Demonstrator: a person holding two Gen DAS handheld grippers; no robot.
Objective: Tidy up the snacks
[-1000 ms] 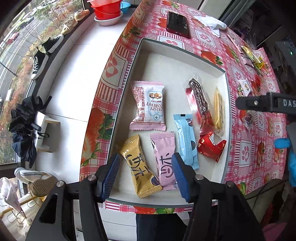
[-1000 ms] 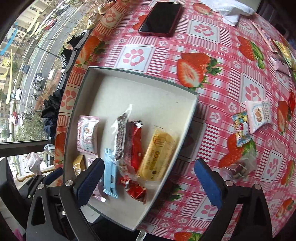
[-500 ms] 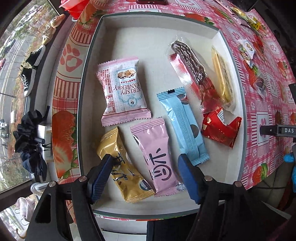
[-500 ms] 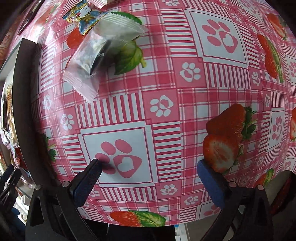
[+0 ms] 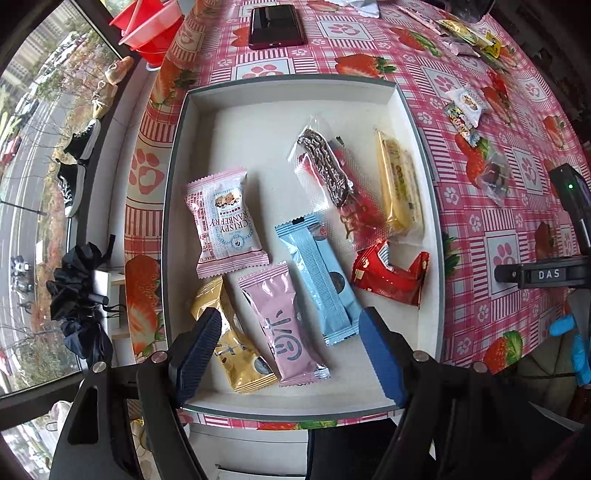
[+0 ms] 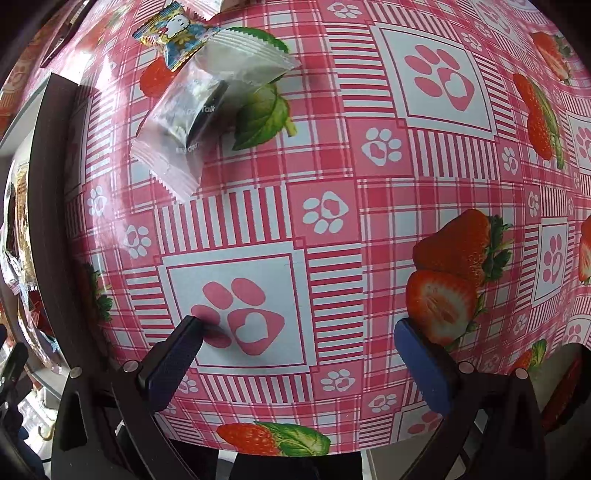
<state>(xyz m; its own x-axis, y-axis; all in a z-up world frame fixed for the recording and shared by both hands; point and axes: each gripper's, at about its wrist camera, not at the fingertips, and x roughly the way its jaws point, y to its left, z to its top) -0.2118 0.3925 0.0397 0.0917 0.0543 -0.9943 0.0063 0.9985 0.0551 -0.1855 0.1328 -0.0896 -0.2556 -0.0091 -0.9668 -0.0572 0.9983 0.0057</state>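
Left gripper (image 5: 288, 347) spread above tray (image 5: 428, 155) of snacks, pink bar (image 5: 284, 325) between its fingers, right gripper (image 6: 299, 354) spread over bare desk (image 6: 369, 206), clear packet (image 6: 192, 122) ahead beside tray edge, phone (image 5: 275, 26) beyond tray

We see the far half of the tray (image 5: 402, 107) floor bare, open to entry from above. The near half is crowded: the cranberry pack (image 5: 225, 221), gold pack (image 5: 236, 354), pink pack (image 5: 284, 328), blue pack (image 5: 321, 277), red pack (image 5: 391, 273), the chocolate bar (image 5: 325, 170) and yellow bar (image 5: 399, 184) lie close together, with narrow gaps between them. The tray wall borders every side. On the tablecloth (image 6: 369, 192) to the right we find wide bare room; only the clear packet (image 6: 199, 110) and cartoon candy (image 6: 173, 37) lie near the tray edge.
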